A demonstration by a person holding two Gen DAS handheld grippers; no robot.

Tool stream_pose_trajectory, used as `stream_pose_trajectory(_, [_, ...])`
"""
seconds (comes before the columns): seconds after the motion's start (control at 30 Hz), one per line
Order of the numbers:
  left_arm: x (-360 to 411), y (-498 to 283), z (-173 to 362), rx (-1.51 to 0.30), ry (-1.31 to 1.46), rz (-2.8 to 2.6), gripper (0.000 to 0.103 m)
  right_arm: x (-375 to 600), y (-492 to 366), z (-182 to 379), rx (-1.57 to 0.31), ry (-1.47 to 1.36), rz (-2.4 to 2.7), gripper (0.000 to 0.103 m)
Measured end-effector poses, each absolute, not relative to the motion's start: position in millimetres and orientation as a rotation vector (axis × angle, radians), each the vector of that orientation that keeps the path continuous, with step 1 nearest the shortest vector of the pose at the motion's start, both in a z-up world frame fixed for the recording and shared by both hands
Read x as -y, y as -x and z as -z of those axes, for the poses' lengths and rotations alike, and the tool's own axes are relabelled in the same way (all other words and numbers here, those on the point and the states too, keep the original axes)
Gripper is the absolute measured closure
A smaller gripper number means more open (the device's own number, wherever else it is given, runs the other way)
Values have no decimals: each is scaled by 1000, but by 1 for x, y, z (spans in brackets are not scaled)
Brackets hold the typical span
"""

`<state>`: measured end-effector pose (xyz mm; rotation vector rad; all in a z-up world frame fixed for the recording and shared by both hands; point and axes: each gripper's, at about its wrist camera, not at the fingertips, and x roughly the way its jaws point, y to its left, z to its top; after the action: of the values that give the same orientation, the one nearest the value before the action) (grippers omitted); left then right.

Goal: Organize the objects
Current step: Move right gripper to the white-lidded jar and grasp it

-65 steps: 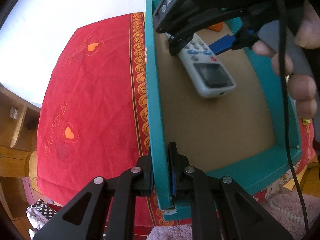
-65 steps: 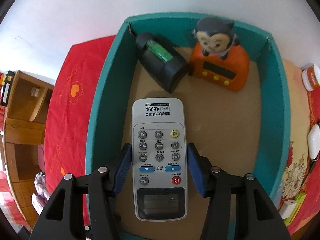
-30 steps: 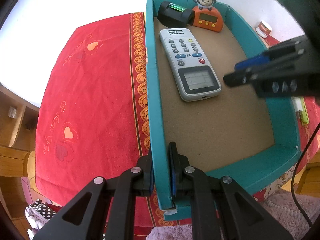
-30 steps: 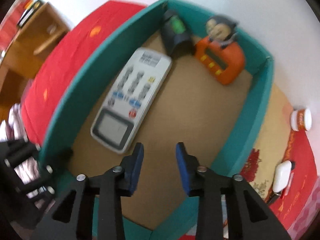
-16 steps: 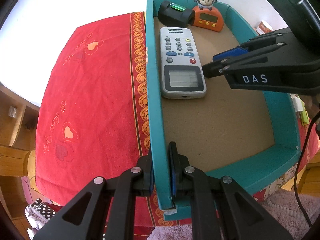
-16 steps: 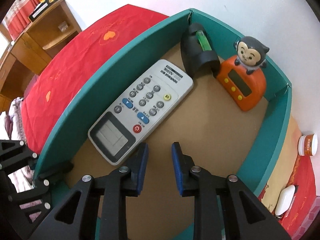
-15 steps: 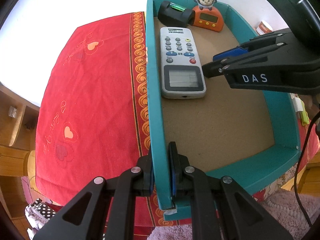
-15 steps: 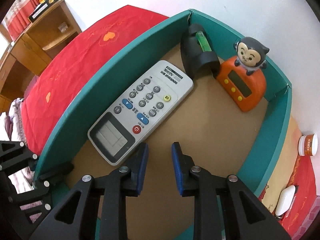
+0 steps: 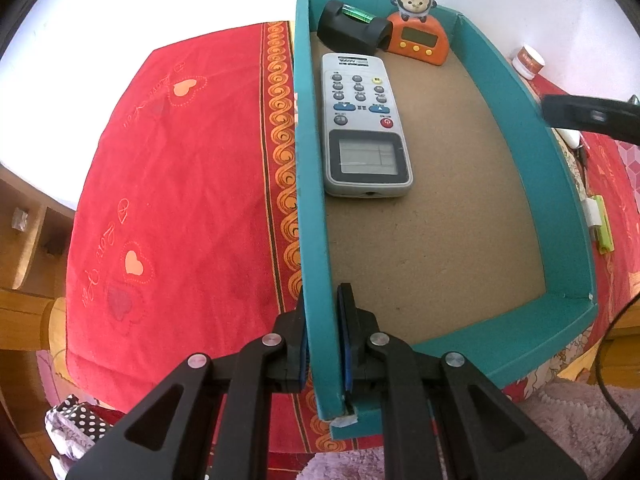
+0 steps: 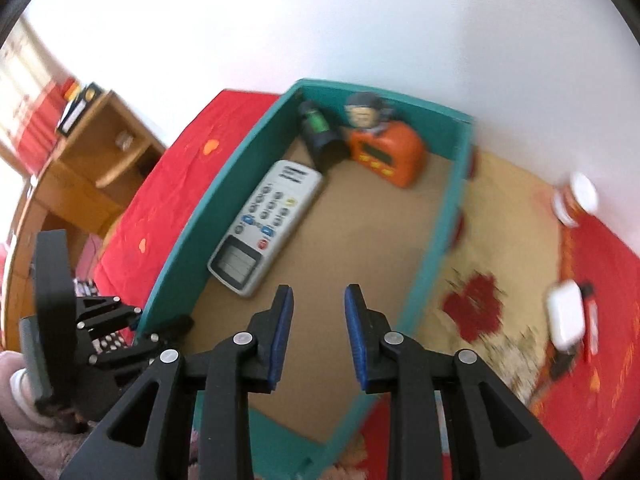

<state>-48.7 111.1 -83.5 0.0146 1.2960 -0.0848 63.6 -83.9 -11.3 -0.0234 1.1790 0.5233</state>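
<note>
A teal open box [image 9: 310, 200] sits on a red cloth. My left gripper [image 9: 322, 320] is shut on its left wall near the front corner. In the box a grey remote [image 9: 364, 128] lies flat along that wall. A black block with a green vial [image 9: 352, 30] and an orange monkey clock [image 9: 418, 38] stand at the back. My right gripper [image 10: 316, 308] hovers above the box [image 10: 200, 240] floor, right of the remote [image 10: 266, 228]. Its jaws stand slightly apart with nothing between them. In the left wrist view only a black part of it [image 9: 588, 118] shows at the right edge.
The red cloth [image 9: 180, 180] spreads left of the box. Right of the box lie a small white jar [image 10: 576, 200], a white case [image 10: 566, 316] and a green-and-white item [image 9: 600, 220]. A wooden shelf unit [image 10: 92, 152] stands beyond the cloth's left side.
The remote went from slanted to straight along the left wall. My right gripper then rose and drew away to the right, out of the box. My left gripper kept still.
</note>
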Motion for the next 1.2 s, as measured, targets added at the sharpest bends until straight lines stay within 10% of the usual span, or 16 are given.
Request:
stream_pose_trajectory(0.33, [-120,43,86,-1332,66,55,94,176,-56,8,-1154,-72,-318,68])
stream_pose_trajectory(0.73, [-107,38,88,-1353,36,-2,94,224,-120,33,-1118,-28,-132,36])
stream_pose_trajectory(1.2, [-101,34,91,-1362,59,-60,93,248,-210,66,-1109,-25,-63,36])
